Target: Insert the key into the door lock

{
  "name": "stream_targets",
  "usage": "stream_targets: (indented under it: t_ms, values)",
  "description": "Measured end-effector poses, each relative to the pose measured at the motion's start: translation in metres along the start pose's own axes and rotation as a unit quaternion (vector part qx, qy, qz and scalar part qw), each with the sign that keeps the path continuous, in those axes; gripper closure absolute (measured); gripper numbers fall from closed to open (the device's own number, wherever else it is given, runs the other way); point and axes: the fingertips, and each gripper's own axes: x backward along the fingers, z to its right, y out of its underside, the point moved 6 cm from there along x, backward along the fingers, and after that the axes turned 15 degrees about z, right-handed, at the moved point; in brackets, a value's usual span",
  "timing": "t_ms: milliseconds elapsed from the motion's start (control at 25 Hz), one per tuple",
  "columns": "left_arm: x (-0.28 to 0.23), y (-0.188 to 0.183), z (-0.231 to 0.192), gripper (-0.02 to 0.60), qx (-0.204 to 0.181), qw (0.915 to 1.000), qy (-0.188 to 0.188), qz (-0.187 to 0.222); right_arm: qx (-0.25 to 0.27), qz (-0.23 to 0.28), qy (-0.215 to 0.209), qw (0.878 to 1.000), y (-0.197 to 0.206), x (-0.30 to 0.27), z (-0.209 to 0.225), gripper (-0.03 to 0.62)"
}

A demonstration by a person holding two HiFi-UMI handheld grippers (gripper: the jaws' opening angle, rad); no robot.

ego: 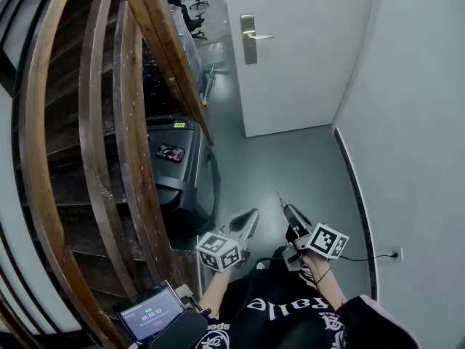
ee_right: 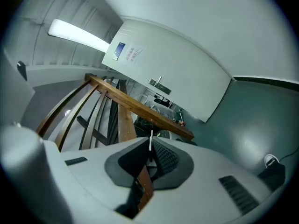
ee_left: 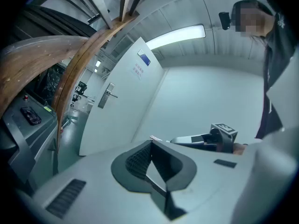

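Key (ego: 279,197) sticks out tip-first from the right gripper (ego: 288,211), whose jaws are clamped on it so the blade aims at the door's lock plate (ego: 249,39), well apart at 12 o'clock. The left gripper (ego: 252,217), jaws pressed together on nothing, waits at its 9 o'clock.

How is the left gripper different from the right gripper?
The right gripper has its jaws shut on a key, whose thin blade pokes out. The left gripper has its jaws shut on nothing. In the head view the left gripper leans rightward and the right gripper leans leftward. Both face the white door.
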Motion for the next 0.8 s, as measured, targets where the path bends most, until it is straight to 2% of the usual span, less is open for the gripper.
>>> stream_targets:
  t_ms: [440,600,800]
  values:
    - [-0.037,-0.004,-0.045,0.577,0.013,0.9996,-0.022,0.007,-0.008,-0.014,0.000,1.000,-0.012,-0.053,0.017,0.559]
    - [-0.070,-0.006,-0.068,0.577,0.013,0.9994,-0.033,0.006,-0.011,-0.022,0.003,1.000,-0.031,-0.091,0.036,0.559]
    - [-0.133,-0.021,-0.103,0.577,0.009,0.9983,-0.054,0.018,-0.006,-0.039,-0.012,0.999,-0.073,-0.157,0.052,0.559]
